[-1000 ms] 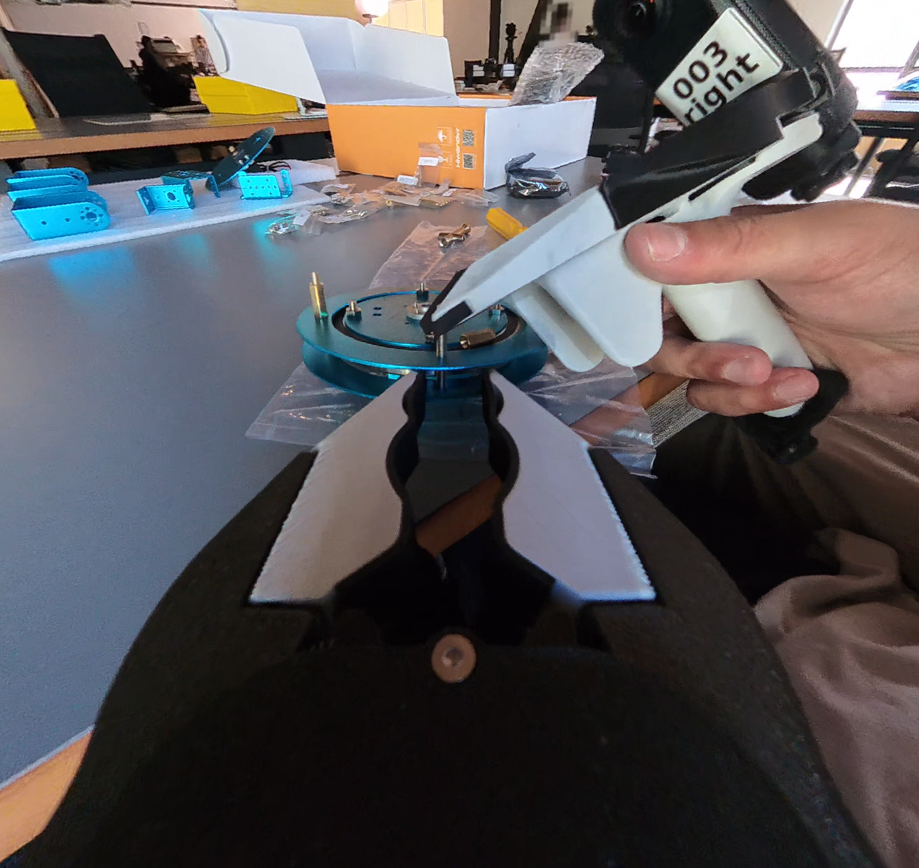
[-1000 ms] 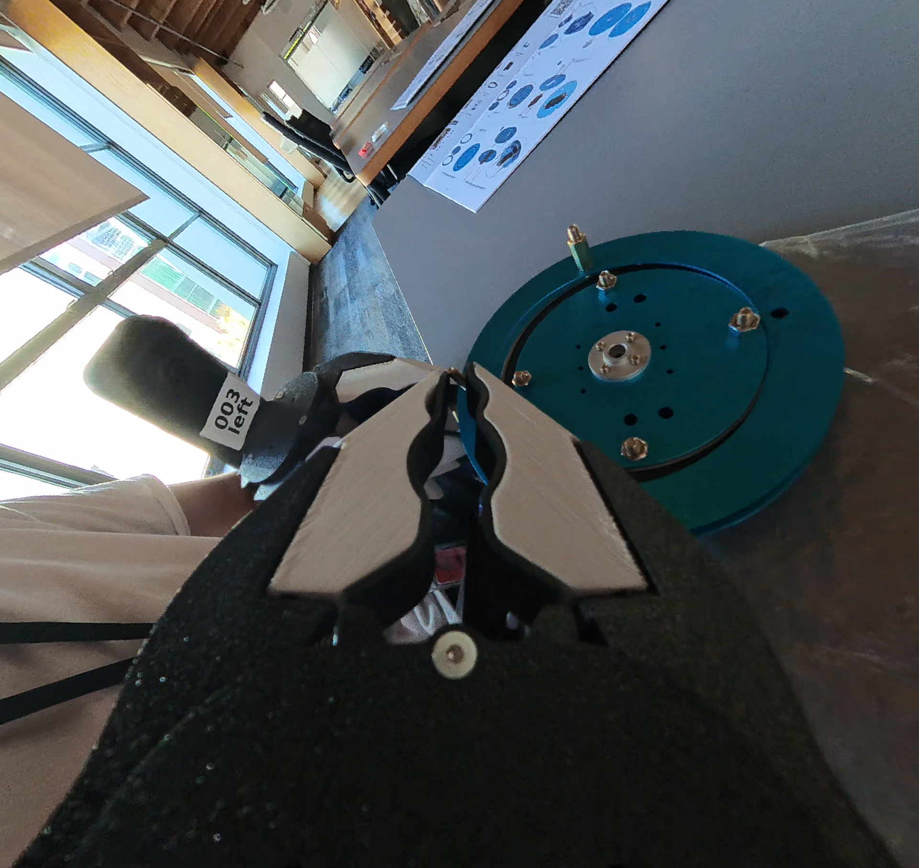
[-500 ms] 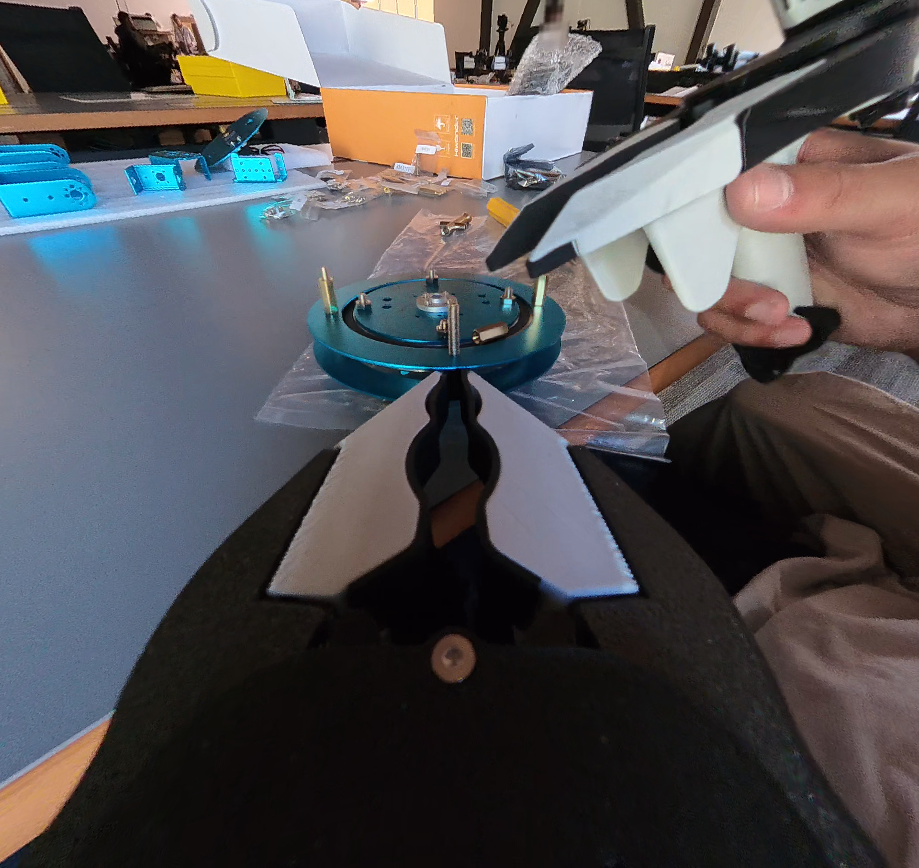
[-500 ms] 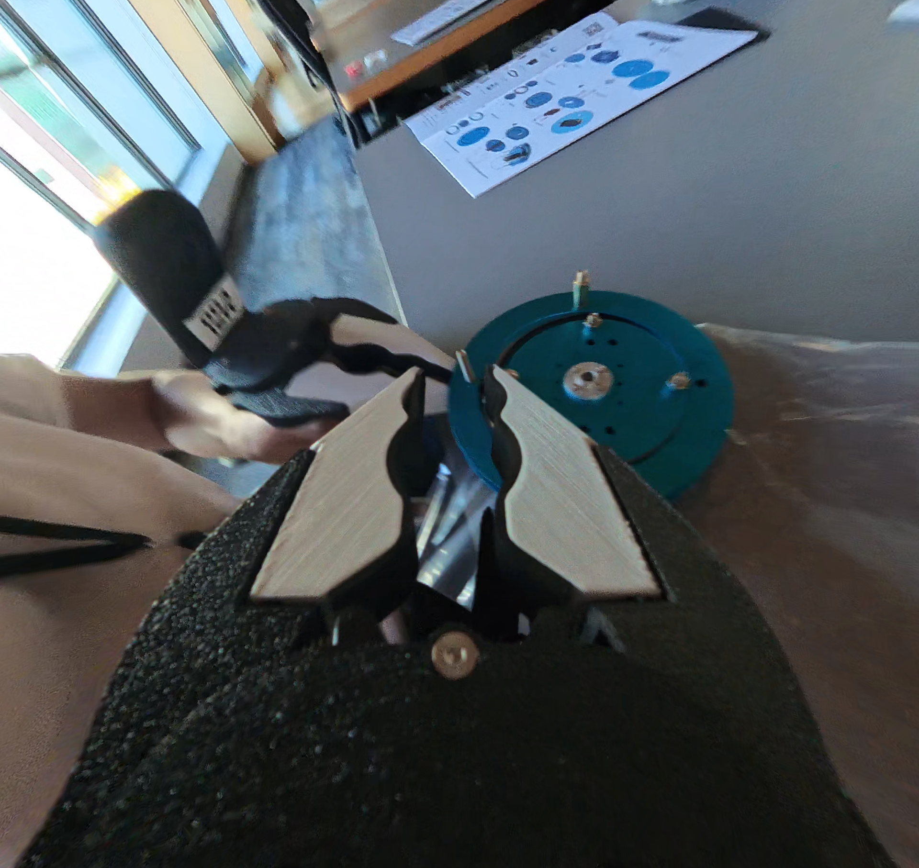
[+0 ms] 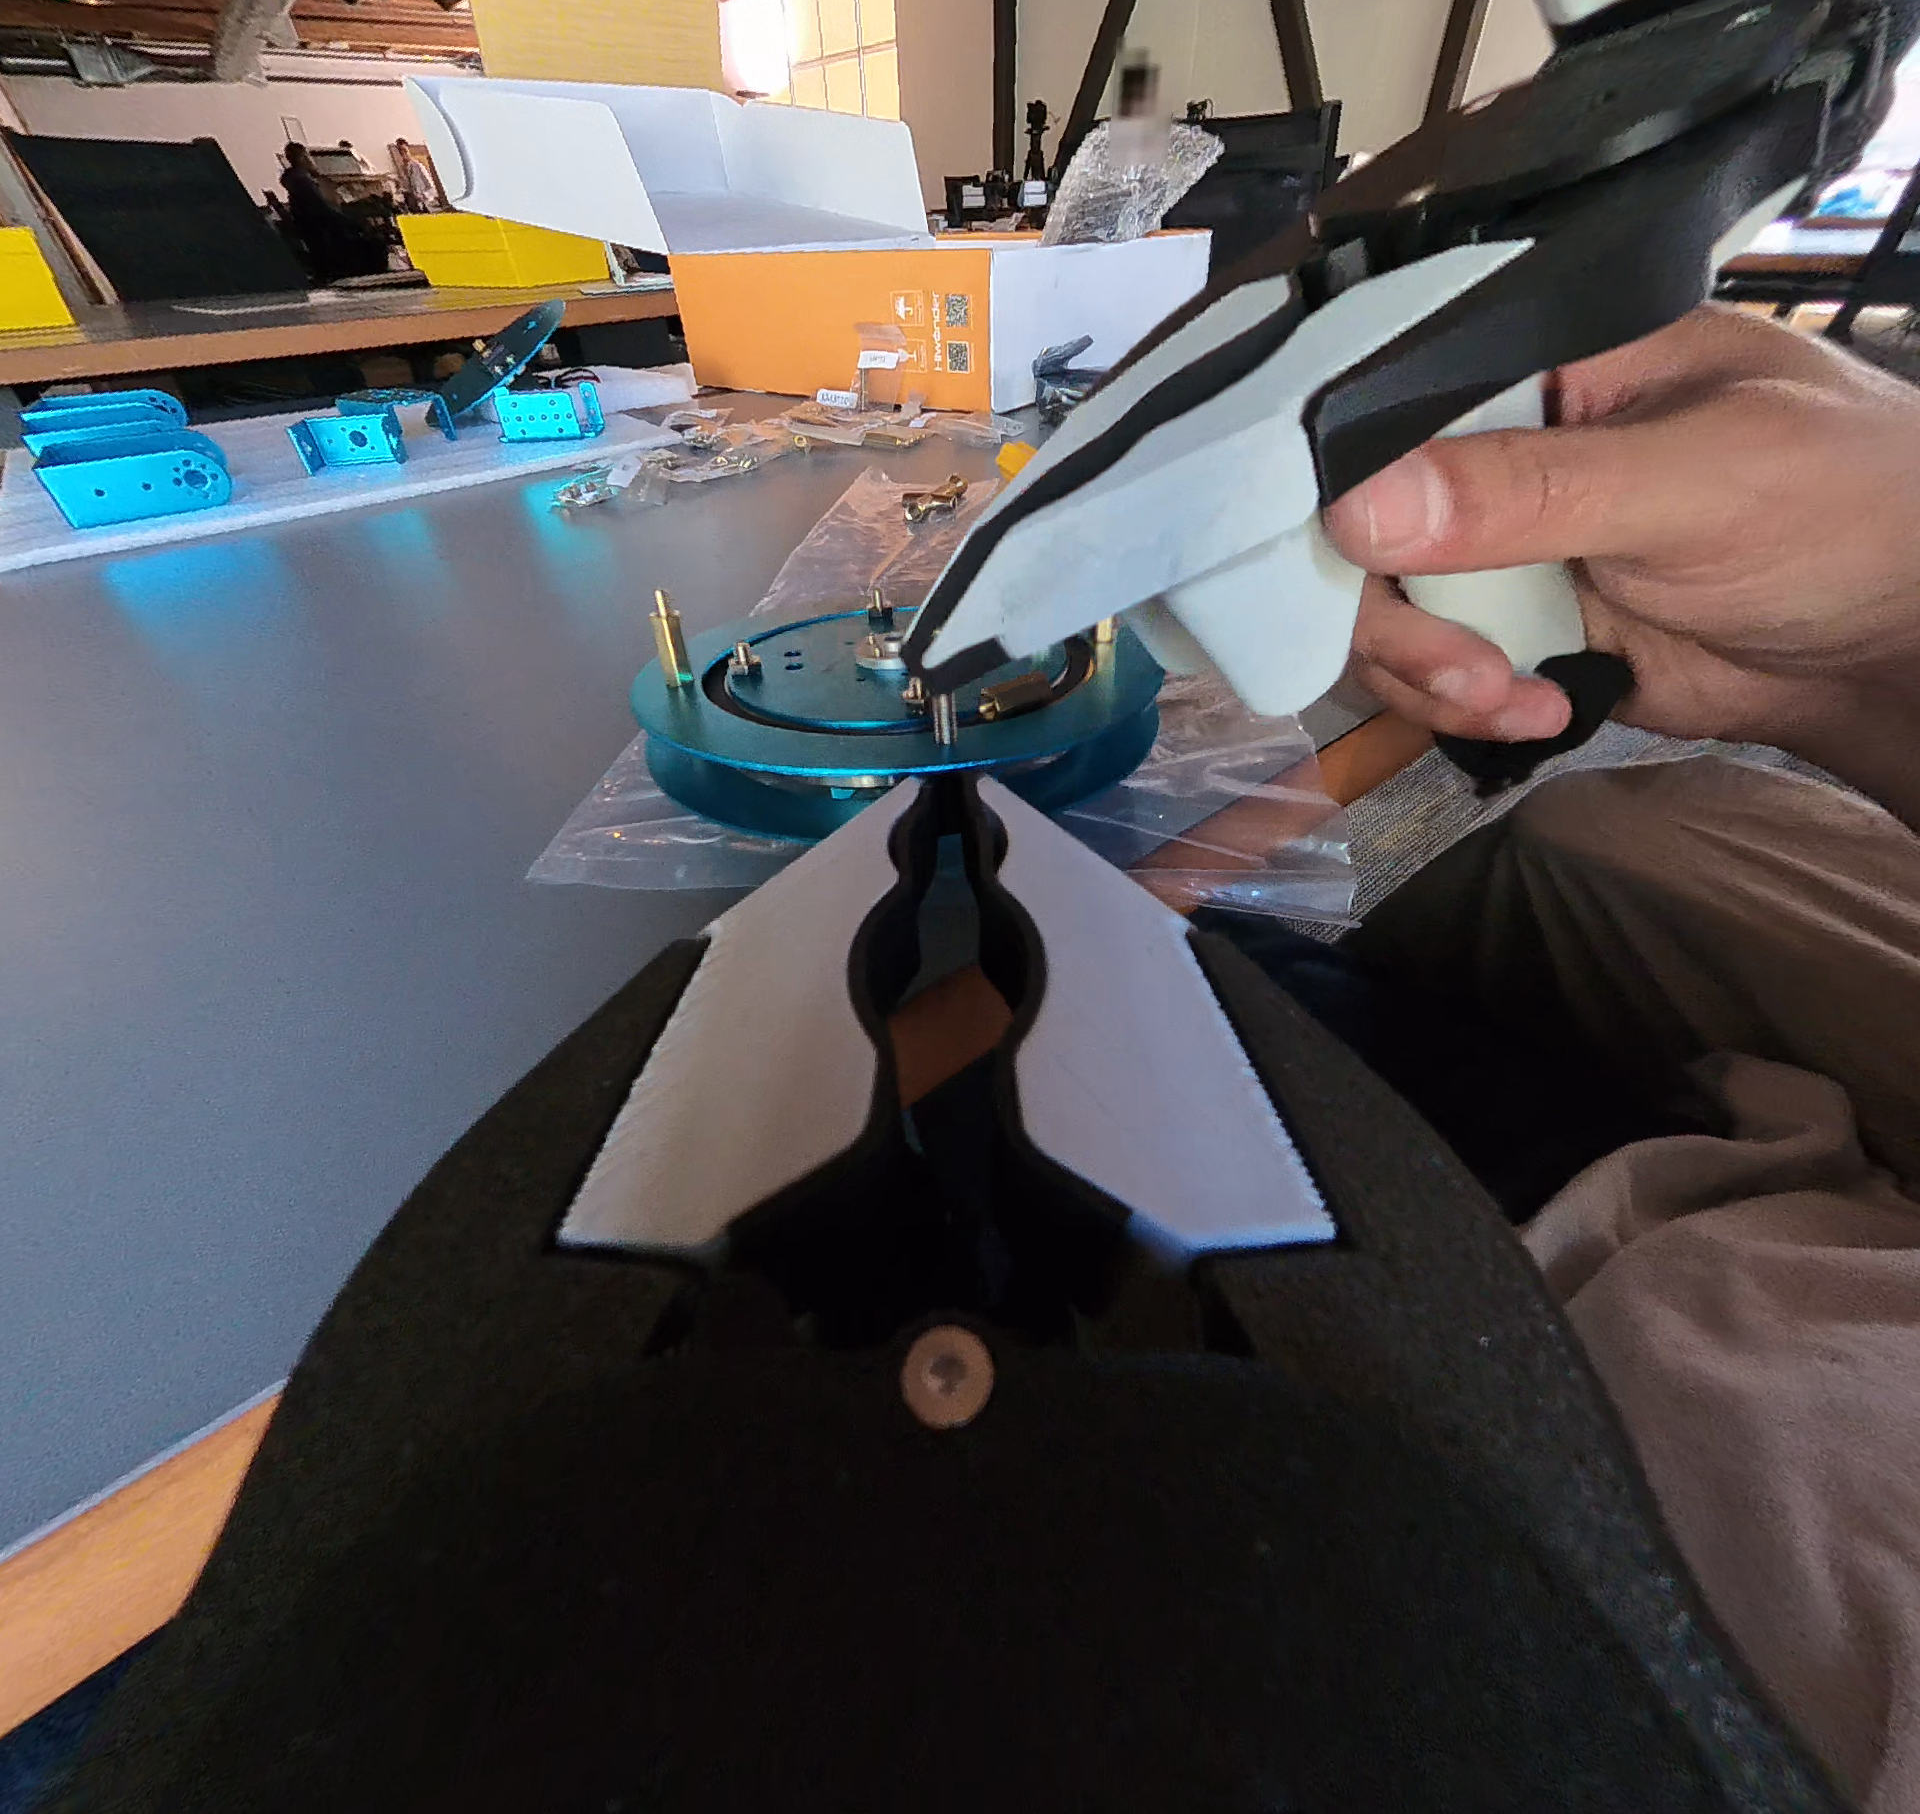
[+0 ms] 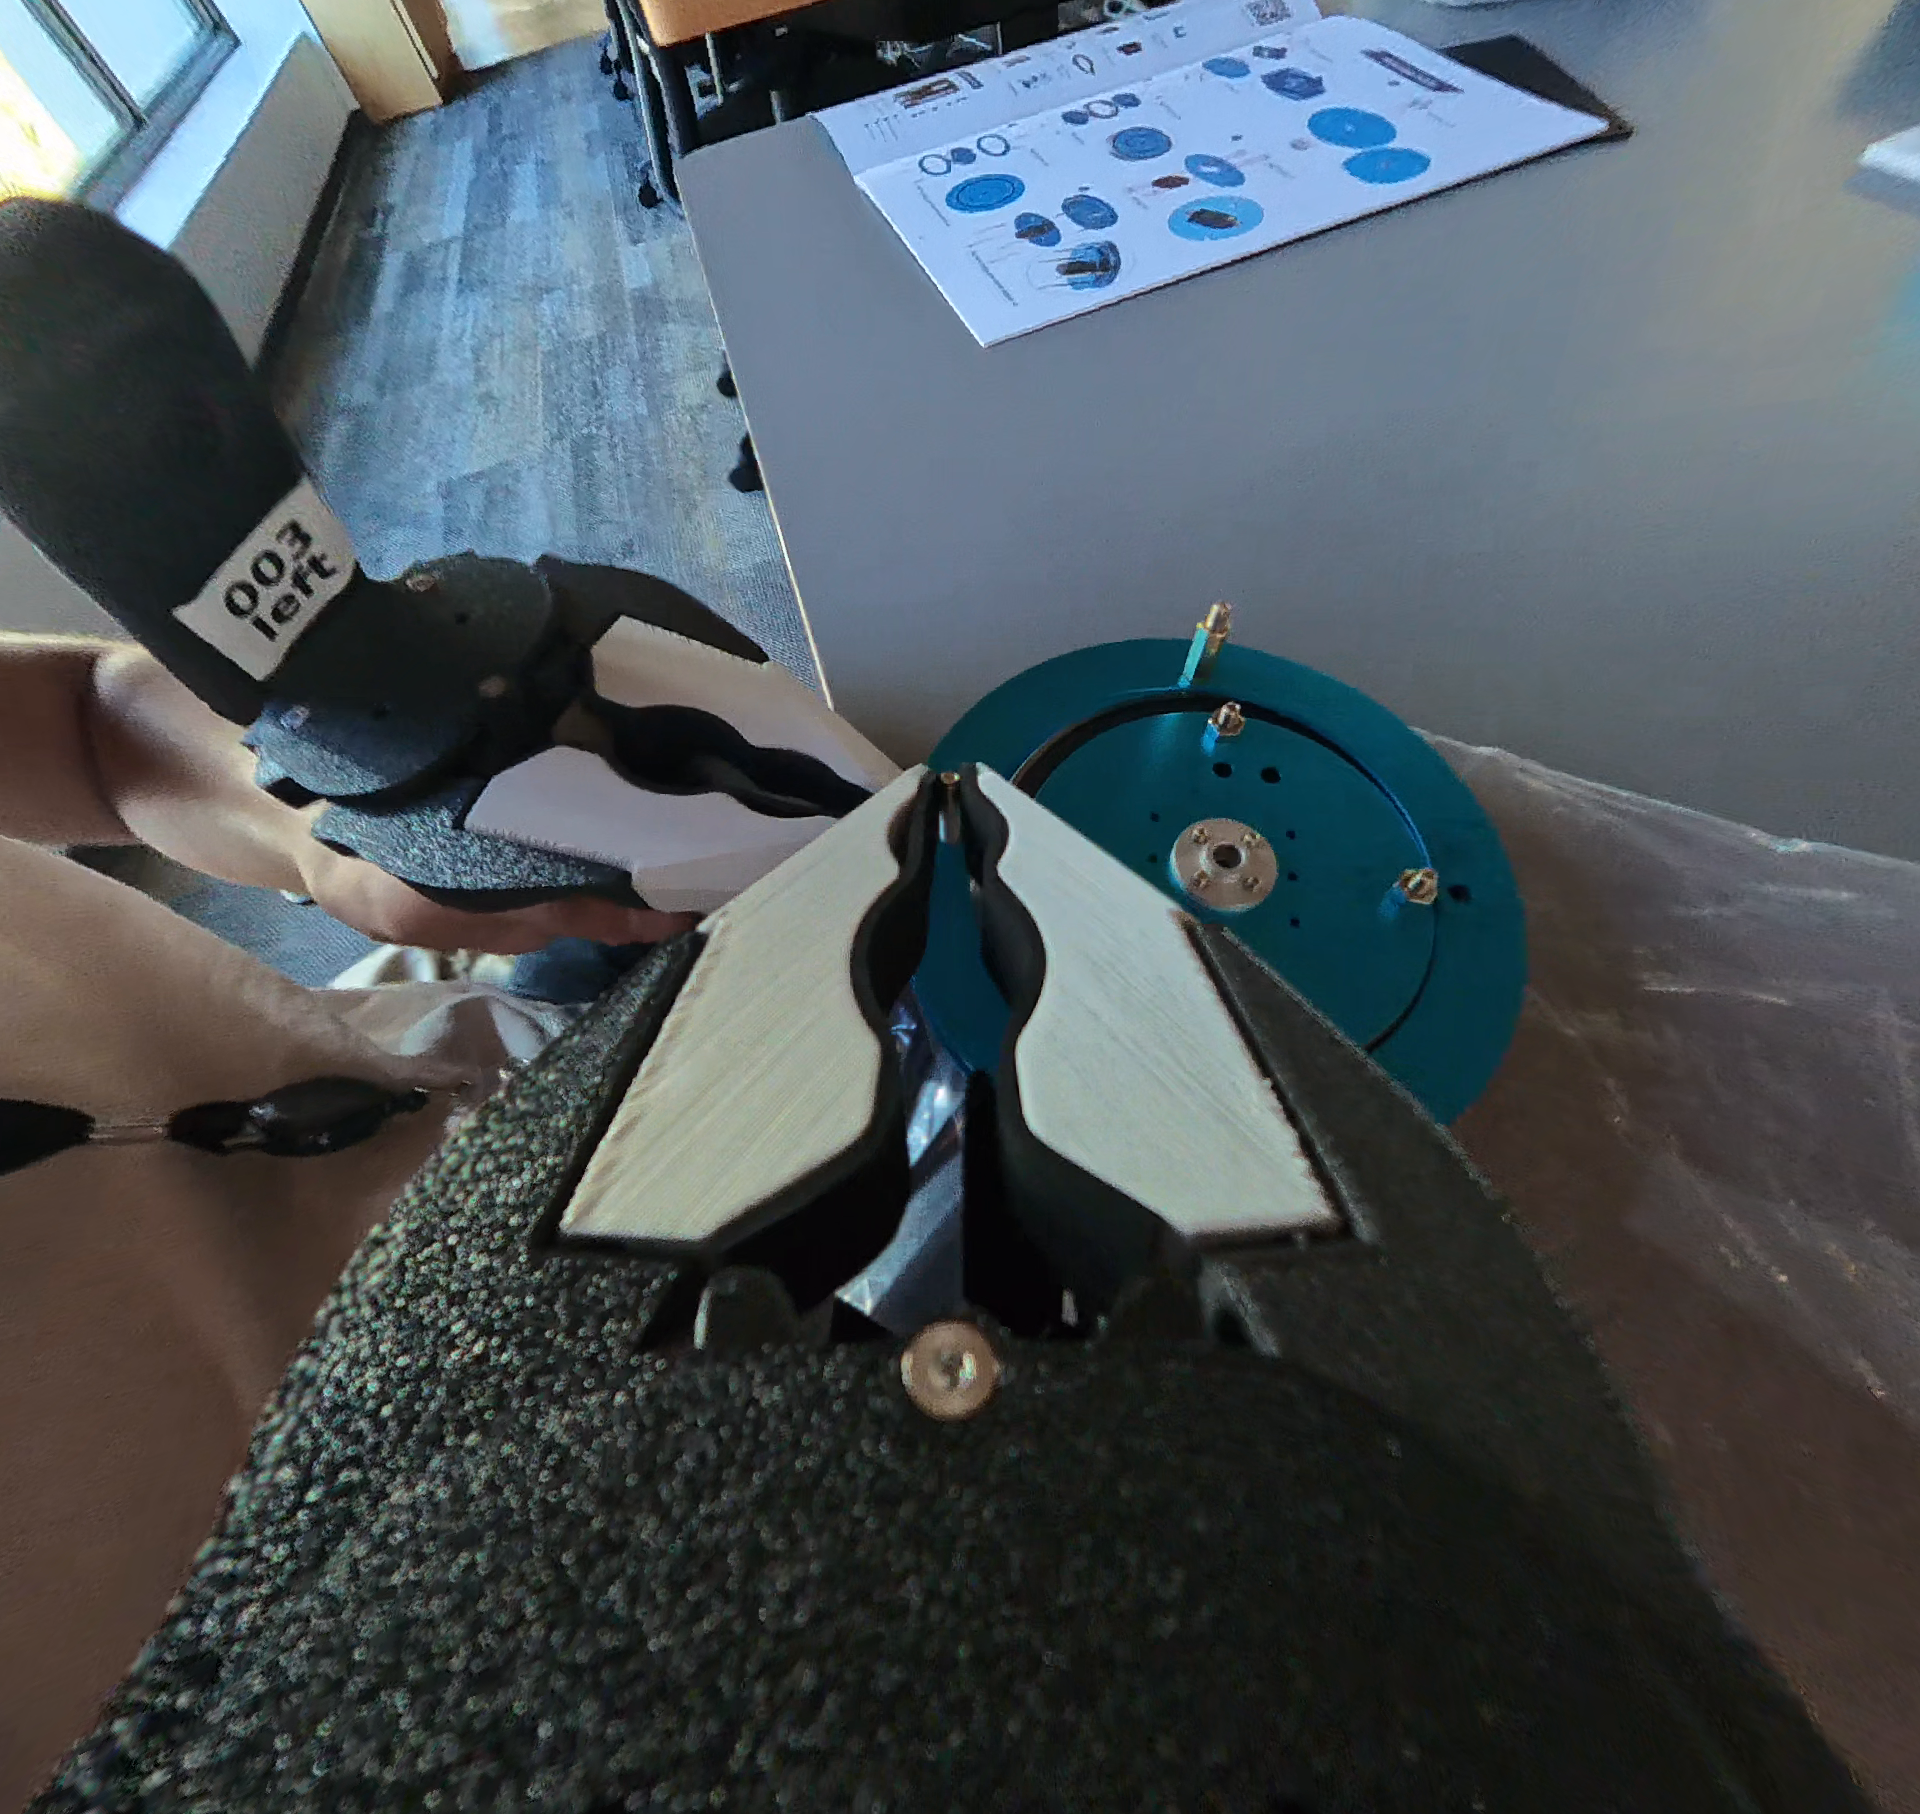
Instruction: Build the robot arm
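Observation:
A round blue metal disc (image 5: 810, 725) lies on a clear plastic bag (image 5: 644, 829) near the table's front edge; it also shows in the right wrist view (image 6: 1351, 933). My right gripper (image 6: 951, 790) is shut on a small brass screw post (image 6: 948, 800) standing at the disc's near rim. In the left wrist view the right gripper (image 5: 920, 663) comes down from the upper right onto that post (image 5: 942, 717). My left gripper (image 5: 943, 790) is shut, with its tips at the disc's near edge just below the post. A tall brass standoff (image 5: 670, 637) stands on the far left rim.
An open orange and white box (image 5: 831, 330) and several blue brackets (image 5: 135, 486) lie at the back of the grey table. A loose brass standoff (image 5: 1013, 696) lies on the disc. A printed instruction sheet (image 6: 1195, 154) lies beyond the disc. The person's lap is at right. My two grippers' fingertips are within a few centimetres of each other.
My right gripper lifted off the disc, then came back down and closed on the screw post. My left gripper's fingers narrowed from open to shut.

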A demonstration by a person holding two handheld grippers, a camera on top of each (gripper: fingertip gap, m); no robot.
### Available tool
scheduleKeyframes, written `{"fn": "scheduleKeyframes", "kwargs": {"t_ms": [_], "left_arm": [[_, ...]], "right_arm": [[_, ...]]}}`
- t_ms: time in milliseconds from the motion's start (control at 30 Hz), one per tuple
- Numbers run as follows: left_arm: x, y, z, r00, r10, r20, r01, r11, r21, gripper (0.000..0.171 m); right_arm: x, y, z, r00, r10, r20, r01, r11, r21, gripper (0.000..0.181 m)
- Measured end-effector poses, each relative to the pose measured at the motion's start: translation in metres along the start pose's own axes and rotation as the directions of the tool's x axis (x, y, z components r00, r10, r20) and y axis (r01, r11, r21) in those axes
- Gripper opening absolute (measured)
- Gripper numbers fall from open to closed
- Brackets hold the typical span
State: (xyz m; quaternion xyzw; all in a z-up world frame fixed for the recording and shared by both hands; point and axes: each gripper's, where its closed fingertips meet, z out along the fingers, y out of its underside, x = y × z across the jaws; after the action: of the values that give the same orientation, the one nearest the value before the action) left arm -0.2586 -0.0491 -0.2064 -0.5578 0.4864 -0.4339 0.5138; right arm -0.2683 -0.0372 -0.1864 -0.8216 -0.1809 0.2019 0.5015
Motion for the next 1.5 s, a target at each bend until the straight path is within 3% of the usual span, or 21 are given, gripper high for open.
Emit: {"fn": "scheduleKeyframes", "kwargs": {"t_ms": [200, 400, 567, 733, 1033, 1267, 1333, 1400, 1500], "left_arm": [[-0.002, -0.007, -0.002, 0.999, -0.033, 0.026, 0.033, 0.999, 0.023, 0.009], [0.0, -0.009, 0.001, 0.997, -0.074, 0.014, 0.074, 0.997, -0.034, 0.023], [-0.008, -0.021, -0.002, 0.996, -0.03, 0.079, 0.03, 1.0, 0.001, 0.012], [-0.008, -0.017, 0.005, 0.995, 0.0, 0.104, 0.005, 0.999, -0.047, 0.008], [-0.006, -0.013, 0.007, 0.998, -0.038, 0.054, 0.042, 0.996, -0.073, 0.008], [-0.001, -0.011, 0.008, 0.999, -0.041, 0.004, 0.041, 0.997, -0.062, 0.001], [0.0, -0.008, 0.007, 0.999, -0.039, -0.001, 0.039, 0.997, -0.059, 0.001], [0.0, -0.005, 0.005, 0.999, -0.041, -0.009, 0.04, 0.998, -0.046, 0.001], [0.002, -0.004, 0.001, 0.999, -0.03, -0.039, 0.03, 1.0, -0.003, 0.001]], "right_arm": [[0.001, -0.005, -0.004, 0.962, 0.25, 0.112, -0.257, 0.965, 0.05, 0.002], [-0.001, -0.008, -0.003, 0.95, 0.288, 0.124, -0.295, 0.954, 0.045, 0.002], [-0.002, -0.018, -0.006, 0.898, 0.394, 0.194, -0.415, 0.906, 0.08, 0.002], [0.004, -0.017, -0.004, 0.906, 0.402, 0.13, -0.416, 0.903, 0.105, 0.002], [0.003, -0.013, -0.005, 0.85, 0.48, 0.216, -0.505, 0.859, 0.079, 0.003], [0.004, -0.009, -0.007, 0.959, 0.278, 0.065, -0.282, 0.957, 0.066, 0.003], [-0.001, -0.012, -0.012, 0.979, 0.189, 0.073, -0.194, 0.979, 0.057, 0.016], [0.002, -0.019, -0.023, 0.998, 0.061, 0.035, -0.064, 0.995, 0.073, 0.021], [0.01, -0.005, -0.032, 0.984, -0.176, 0.019, 0.177, 0.984, -0.035, 0.021]]}}
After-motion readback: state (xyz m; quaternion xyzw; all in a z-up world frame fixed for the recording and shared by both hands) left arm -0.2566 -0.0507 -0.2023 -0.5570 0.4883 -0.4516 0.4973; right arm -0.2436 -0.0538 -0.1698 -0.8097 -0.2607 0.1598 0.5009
